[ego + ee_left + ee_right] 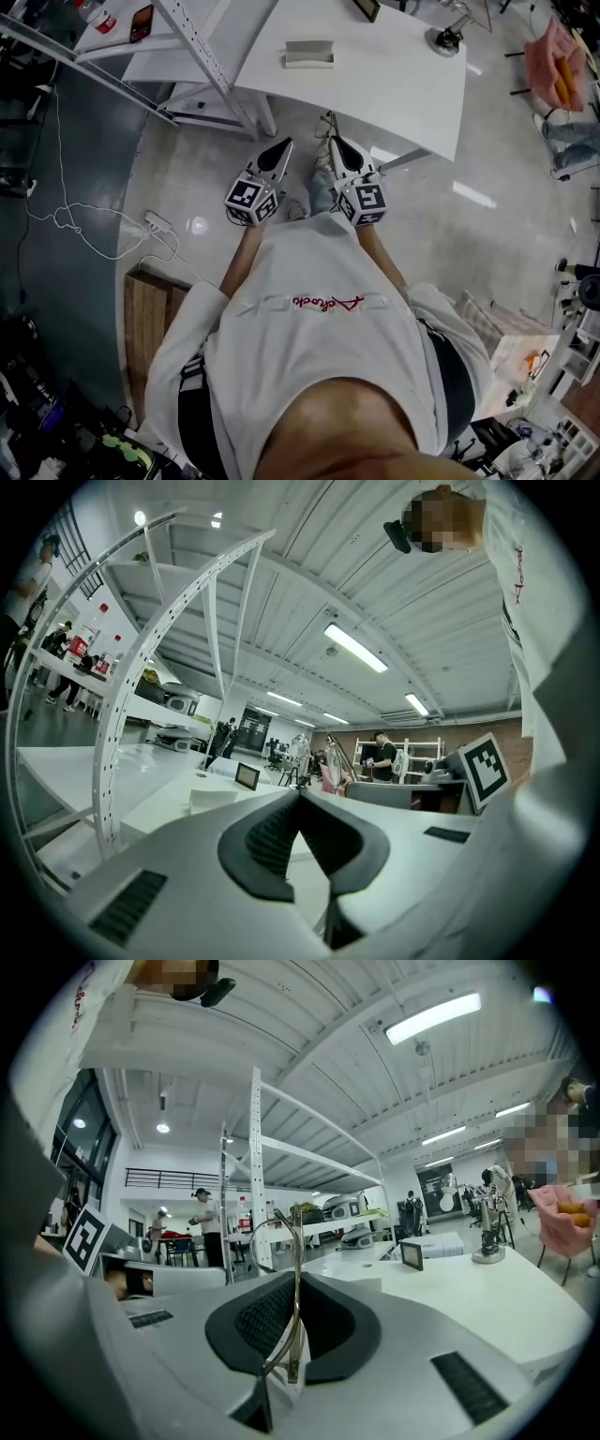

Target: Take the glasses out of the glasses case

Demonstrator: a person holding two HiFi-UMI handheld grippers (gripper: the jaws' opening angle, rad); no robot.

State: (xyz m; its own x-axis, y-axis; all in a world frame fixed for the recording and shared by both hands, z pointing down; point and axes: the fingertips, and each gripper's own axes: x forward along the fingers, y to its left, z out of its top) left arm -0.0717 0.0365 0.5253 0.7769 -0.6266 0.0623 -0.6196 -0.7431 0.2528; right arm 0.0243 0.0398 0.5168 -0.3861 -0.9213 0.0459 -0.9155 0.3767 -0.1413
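A white table (pixel 375 75) stands on a glossy grey floor (pixel 487 234). A power strip (pixel 156 223) lies near a wooden crate (pixel 150 319). Strip lights (pixel 354 647) line the ceiling (pixel 309 564).

White table (pixel 403 94) on glossy grey floor (pixel 487 244). On its top: pale open case (pixel 308 54) near the middle, small dark-framed screen (pixel 367 7) at the far edge, metal stand (pixel 448 38) to the right, all apart.
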